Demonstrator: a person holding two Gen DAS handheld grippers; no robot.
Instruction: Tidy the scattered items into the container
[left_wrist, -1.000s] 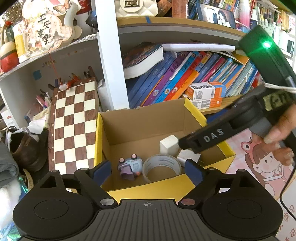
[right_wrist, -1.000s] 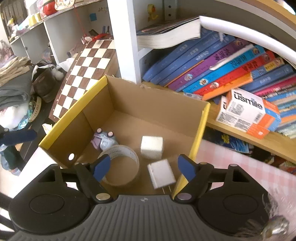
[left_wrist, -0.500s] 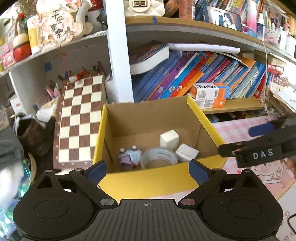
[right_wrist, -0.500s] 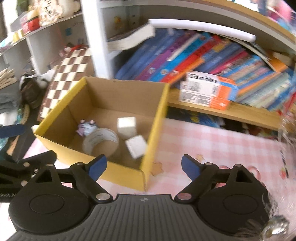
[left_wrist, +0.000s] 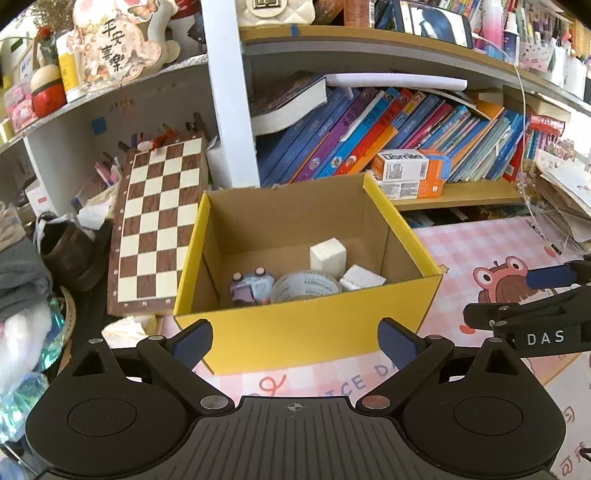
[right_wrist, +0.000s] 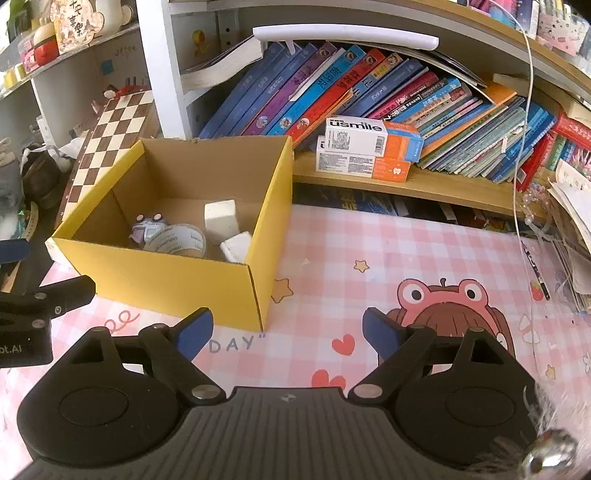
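Observation:
A yellow cardboard box stands open on the pink mat. Inside lie a purple toy car, a tape roll, a white cube and a white charger block. My left gripper is open and empty, just in front of the box. My right gripper is open and empty, above the mat to the right of the box's near corner. It also shows at the right edge of the left wrist view.
A bookshelf with leaning books and stacked orange-white boxes runs behind the box. A chessboard leans at the left, beside a brown shoe. Papers are piled at the right. The pink mat carries a frog print.
Both grippers have pulled back from the box. The right gripper, earlier right over the box above the charger block, has moved right and back over the mat. The box contents lie still.

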